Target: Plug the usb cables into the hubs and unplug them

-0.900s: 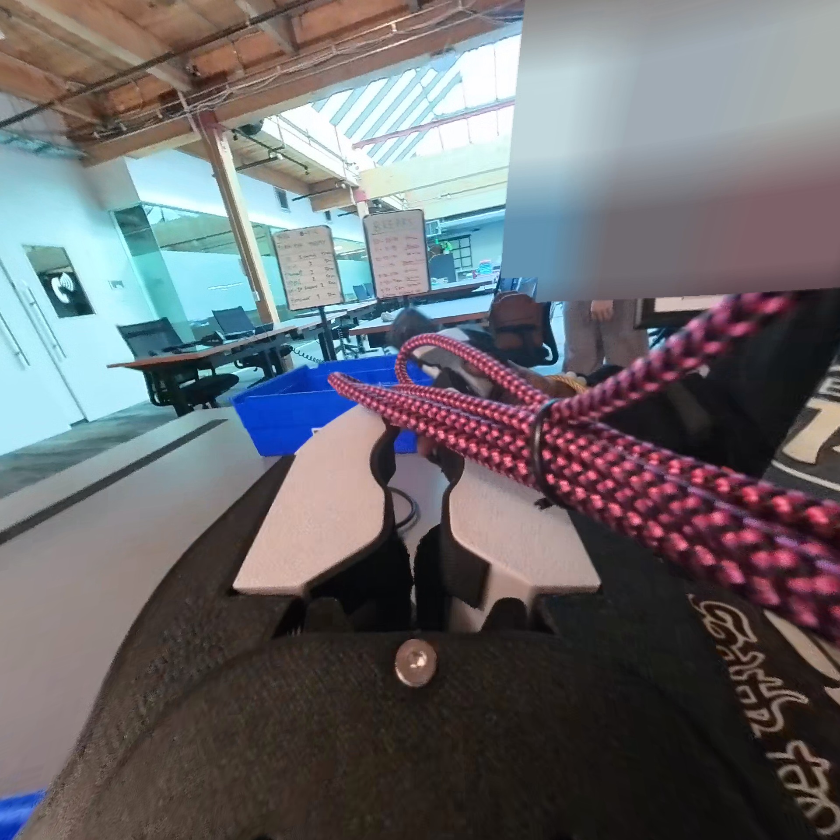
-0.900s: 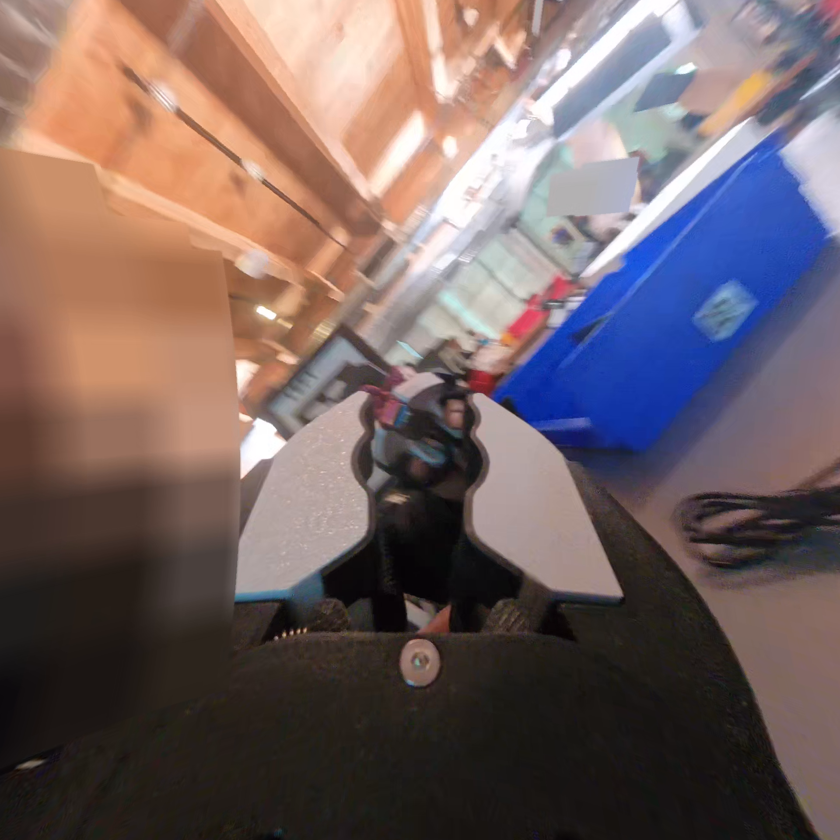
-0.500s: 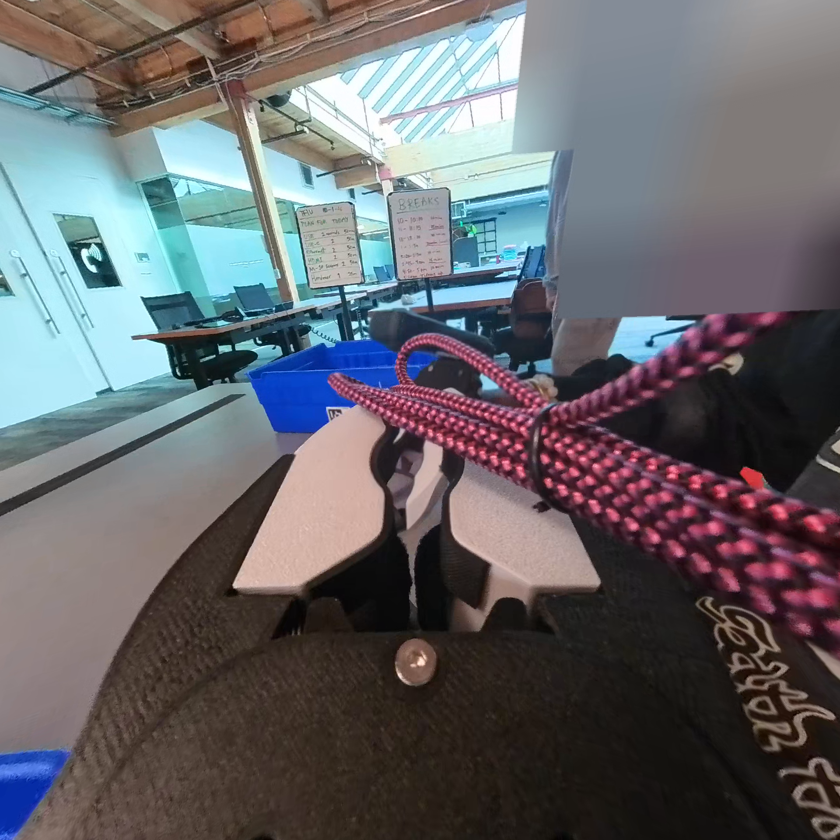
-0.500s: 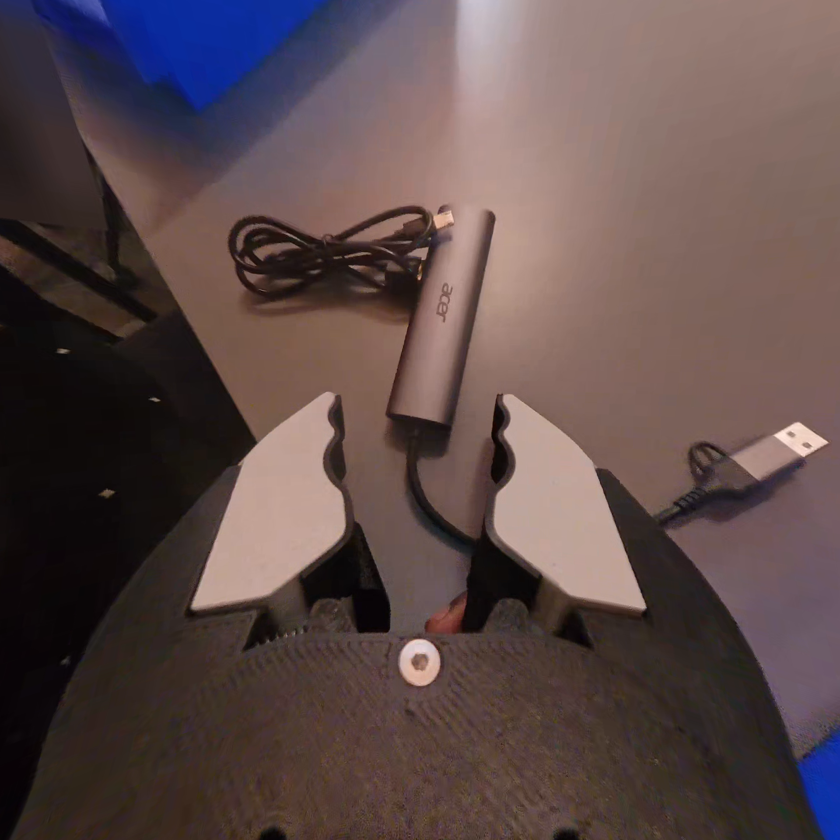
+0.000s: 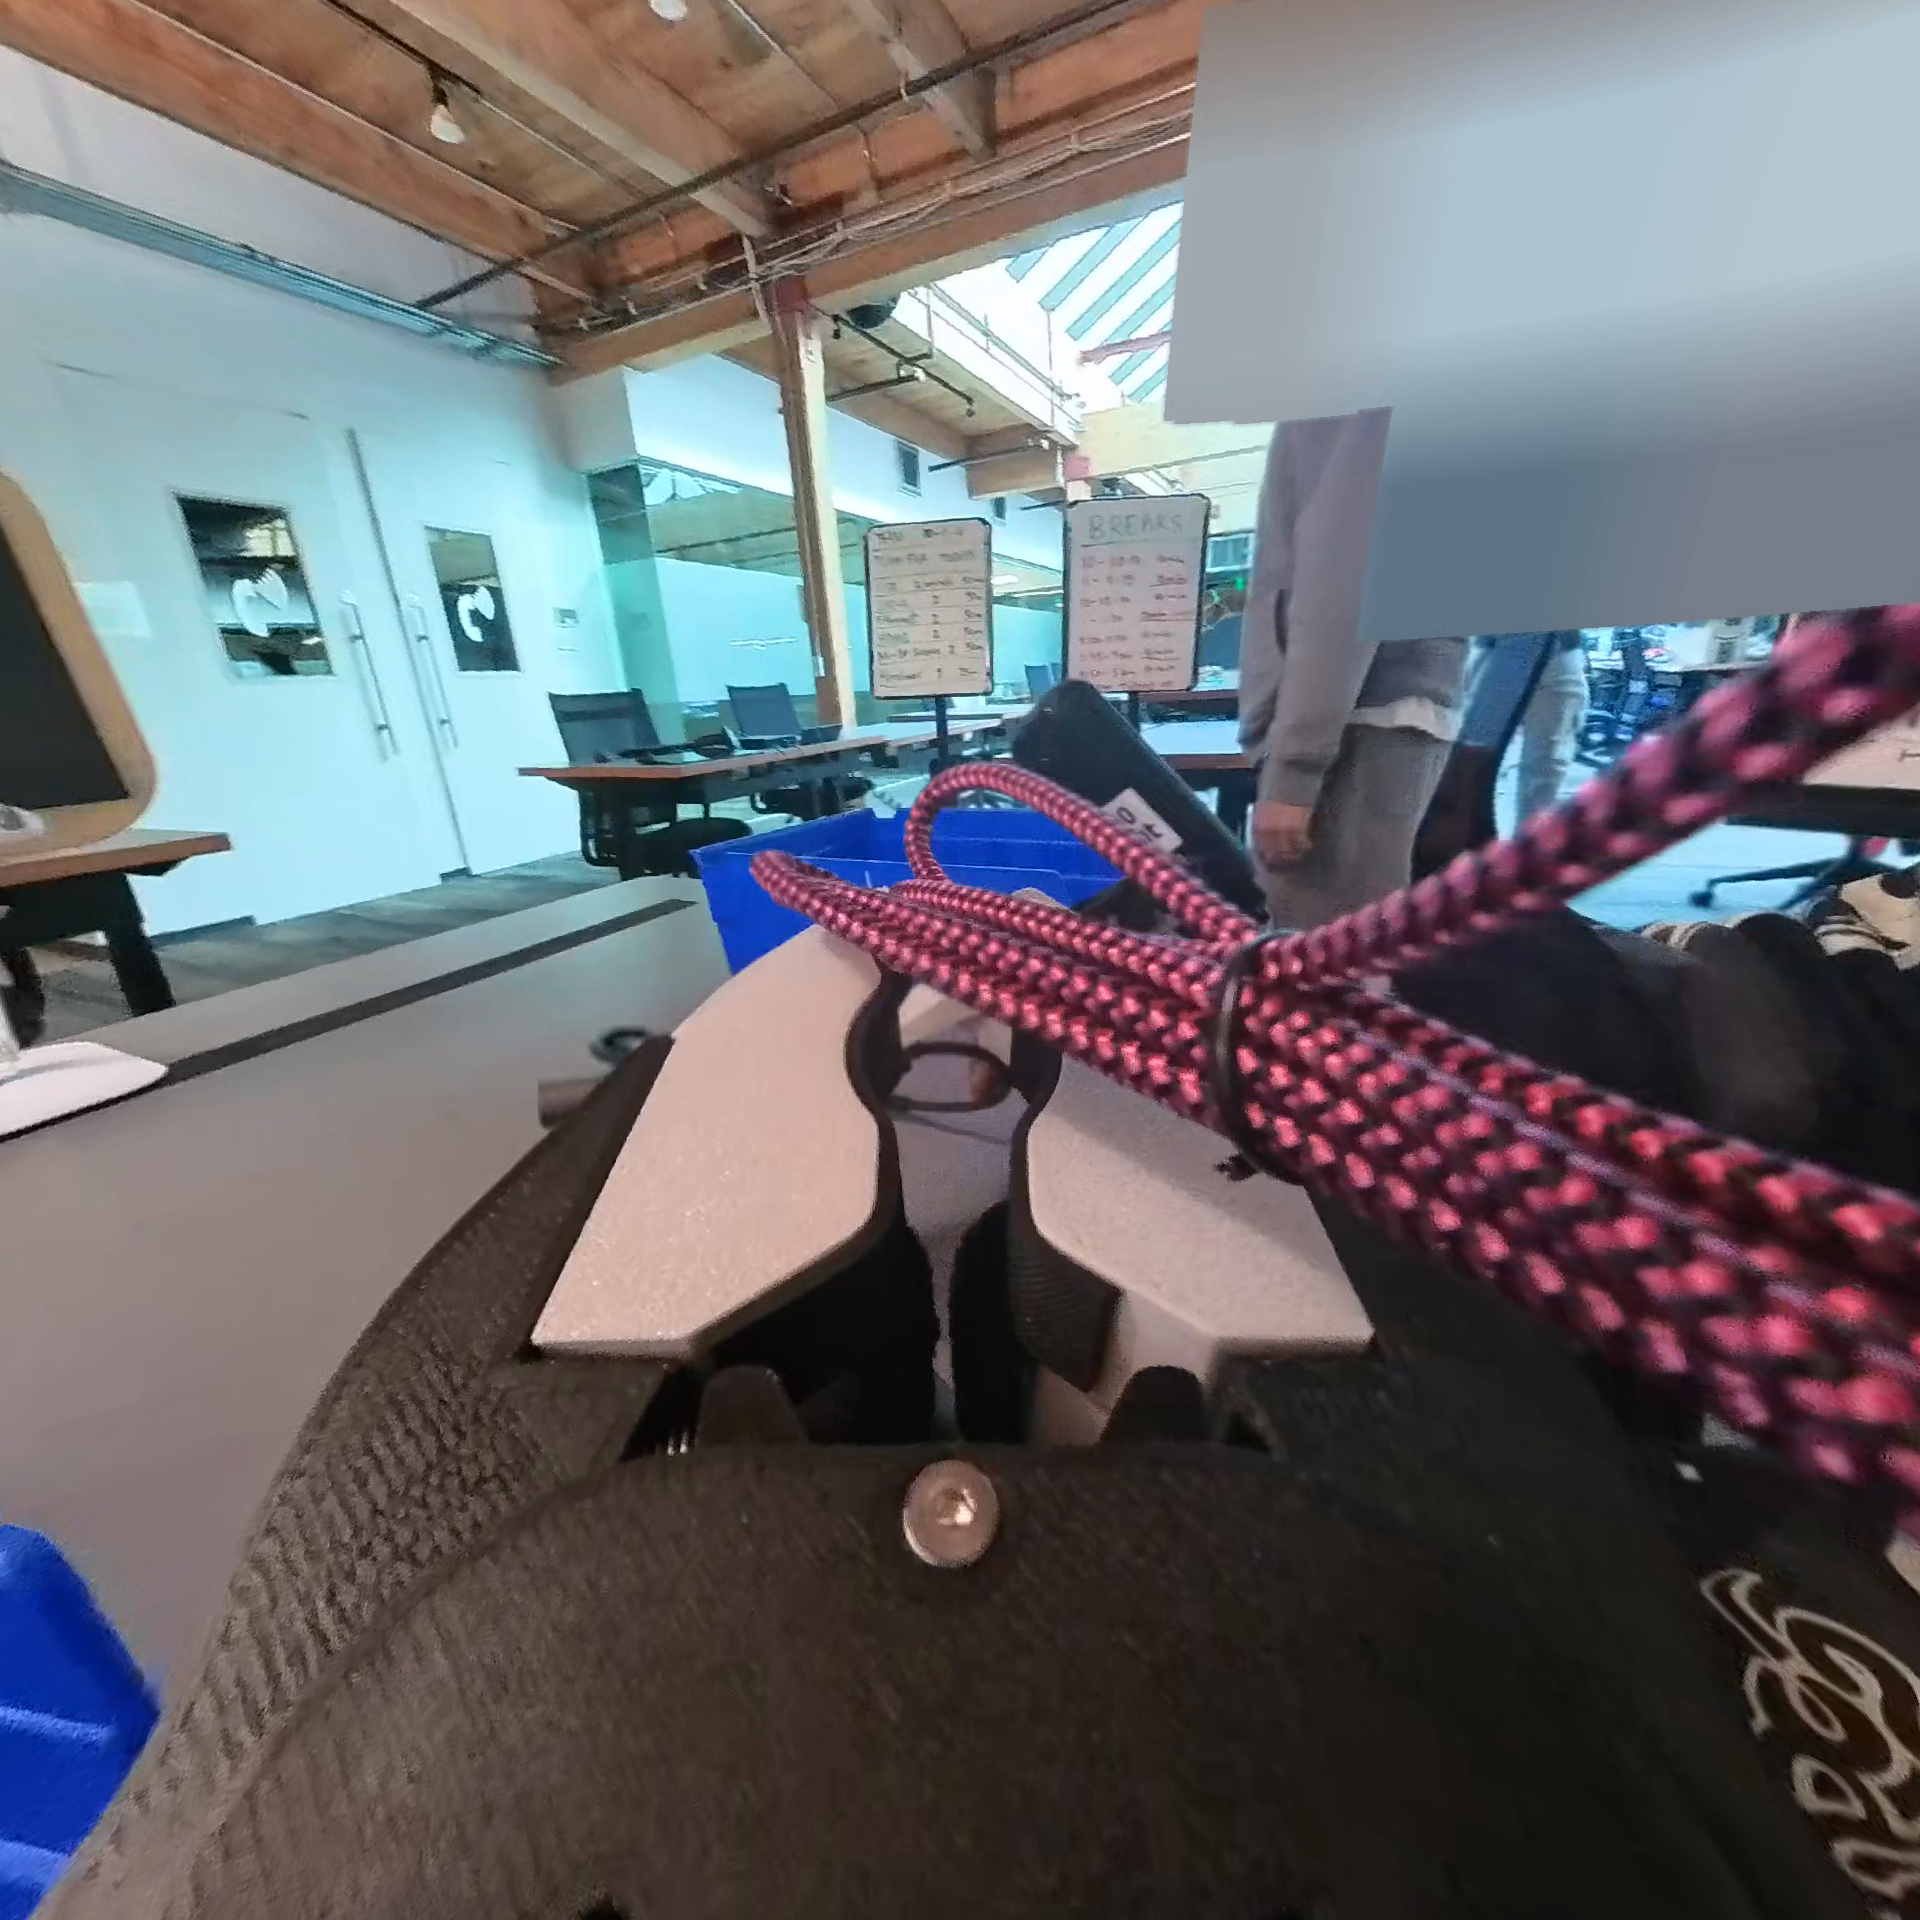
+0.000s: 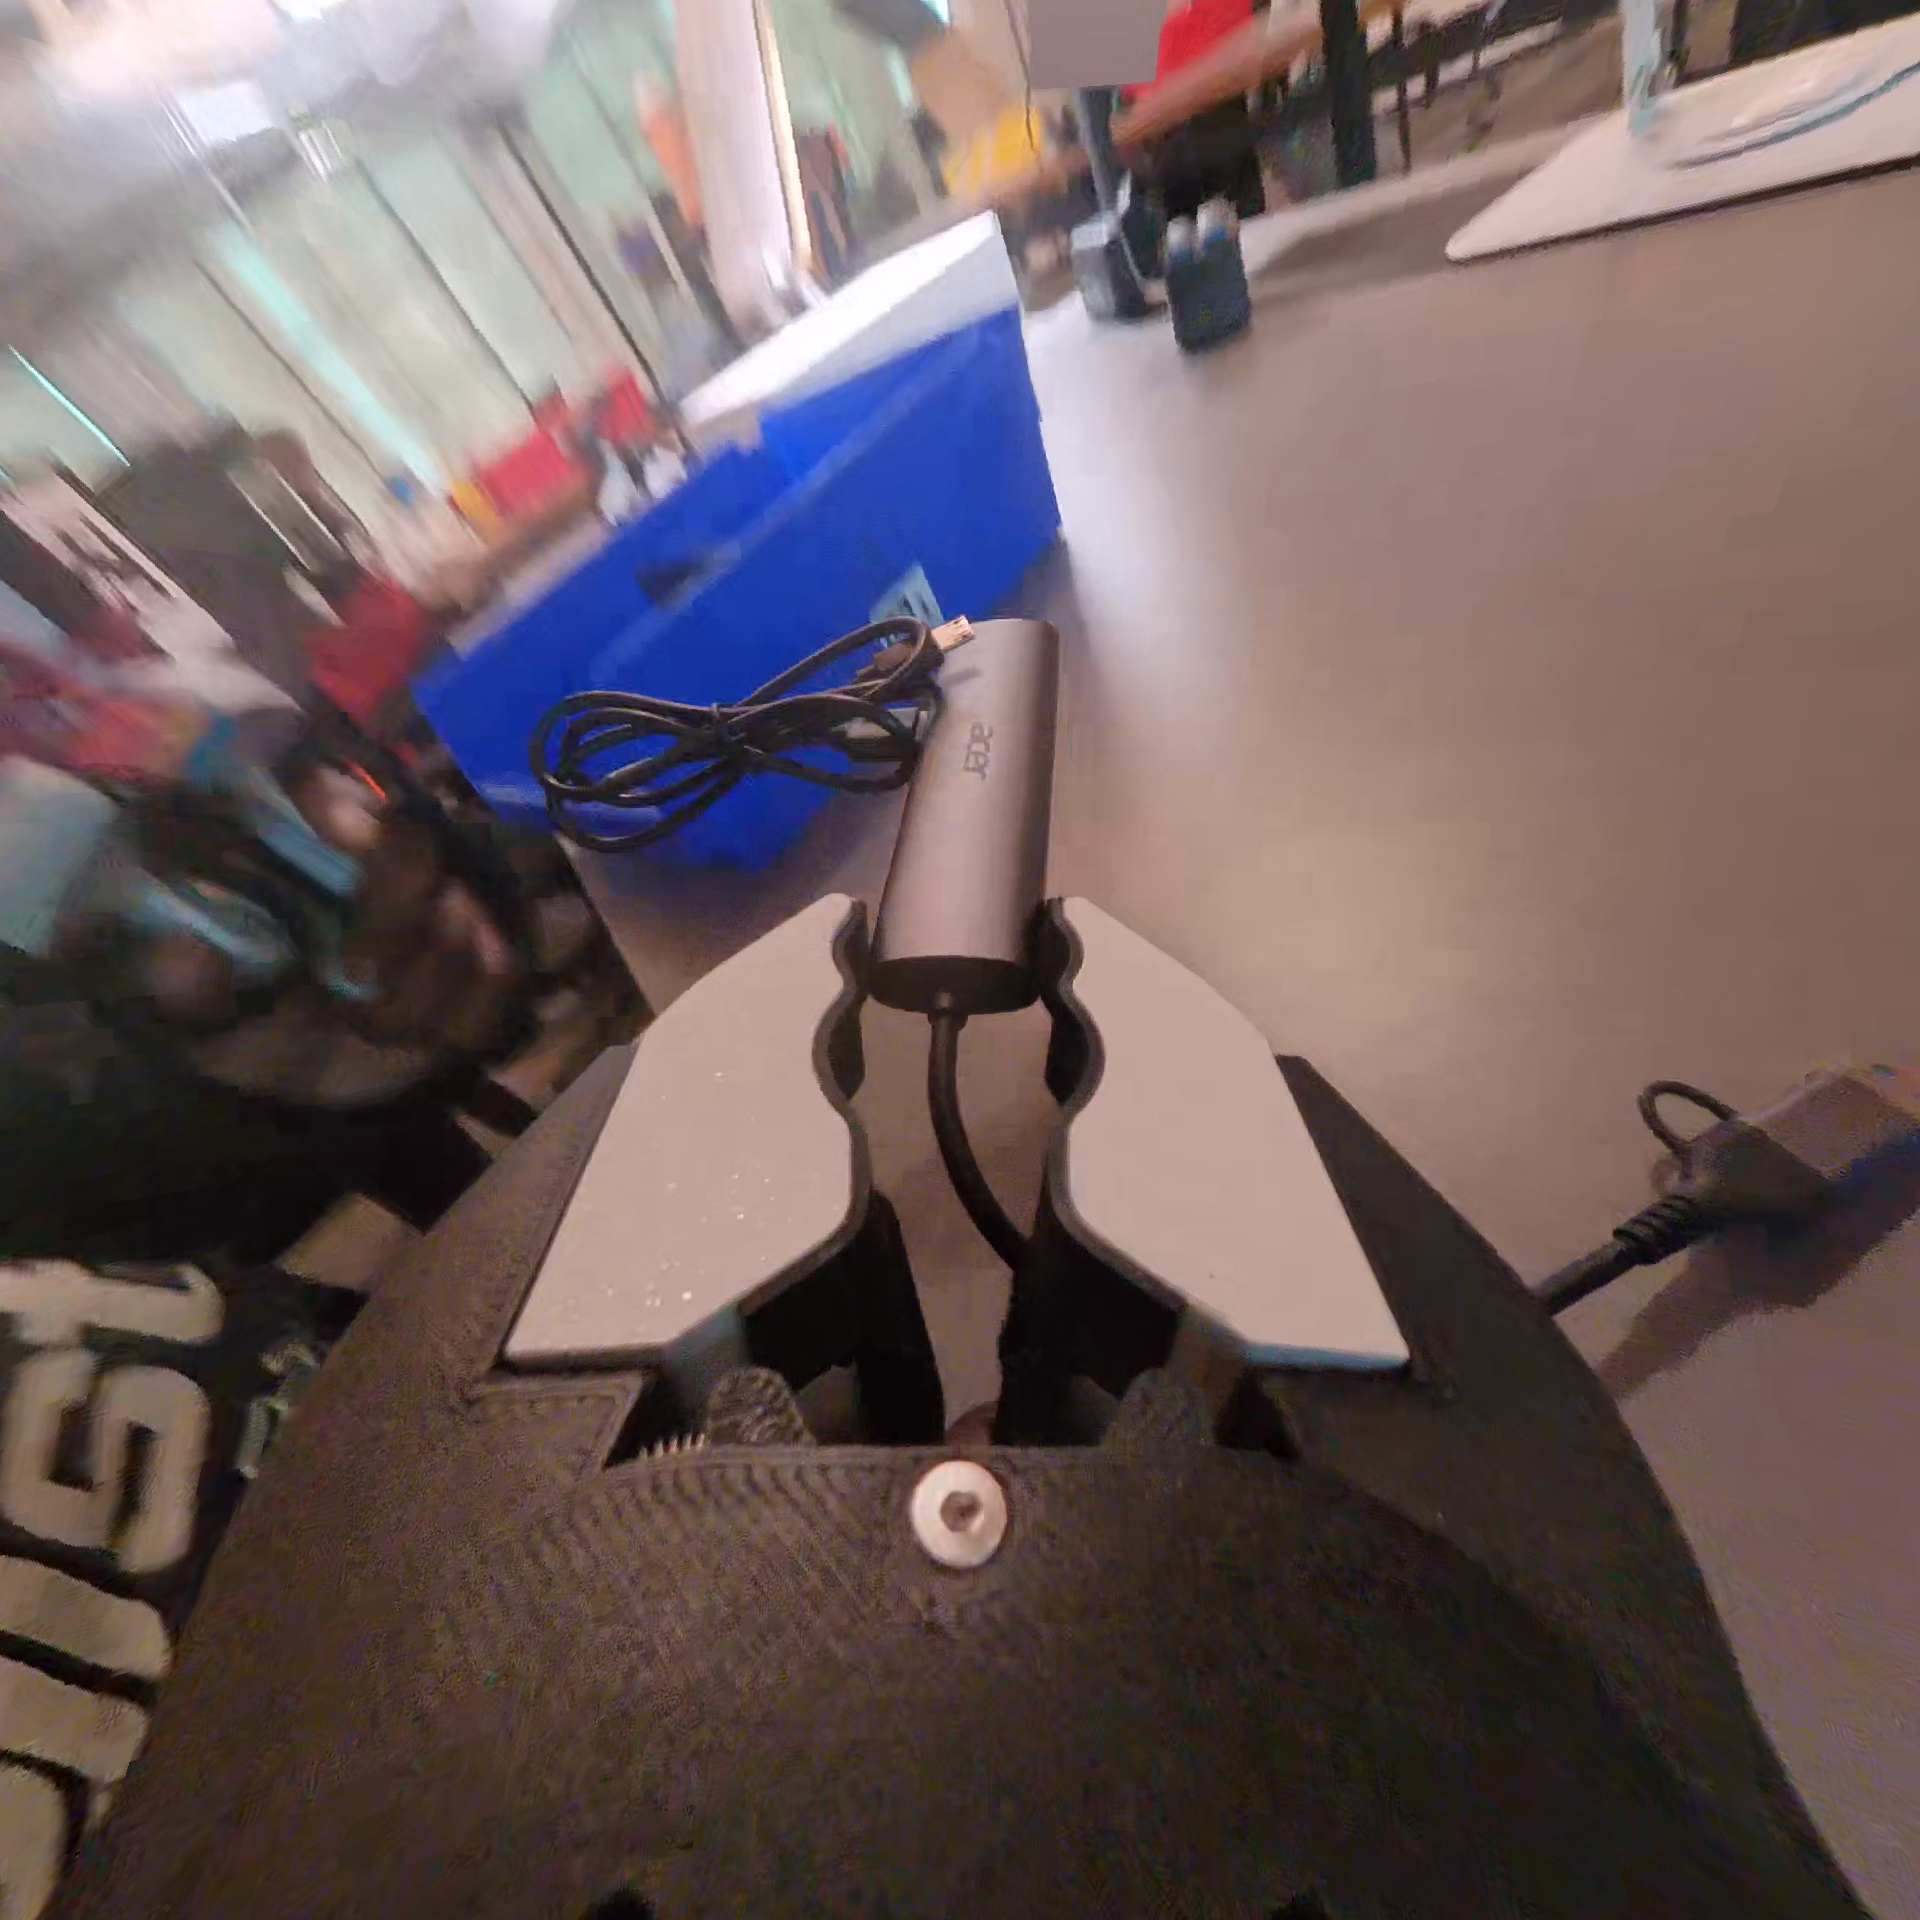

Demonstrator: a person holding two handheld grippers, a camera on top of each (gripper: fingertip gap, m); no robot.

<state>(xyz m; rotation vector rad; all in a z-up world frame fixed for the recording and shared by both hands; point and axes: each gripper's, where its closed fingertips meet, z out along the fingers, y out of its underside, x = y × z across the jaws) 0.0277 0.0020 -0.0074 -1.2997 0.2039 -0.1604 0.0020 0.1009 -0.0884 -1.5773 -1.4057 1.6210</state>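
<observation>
Right gripper (image 6: 951, 940) fingers nip hub (image 6: 971, 821) by tail end, may pivot; left gripper (image 5: 945, 1023) fingers near-closed, contents unclear; pink cable (image 5: 1351, 1049) draped over, snag risk

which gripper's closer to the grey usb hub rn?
Right. The right gripper has its fingertips on either side of the grey hub's near end. The left gripper is apart, under the pink braided cable.

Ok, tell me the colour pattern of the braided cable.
Pink-and-black braided cable, clearest in the left wrist view.
</observation>
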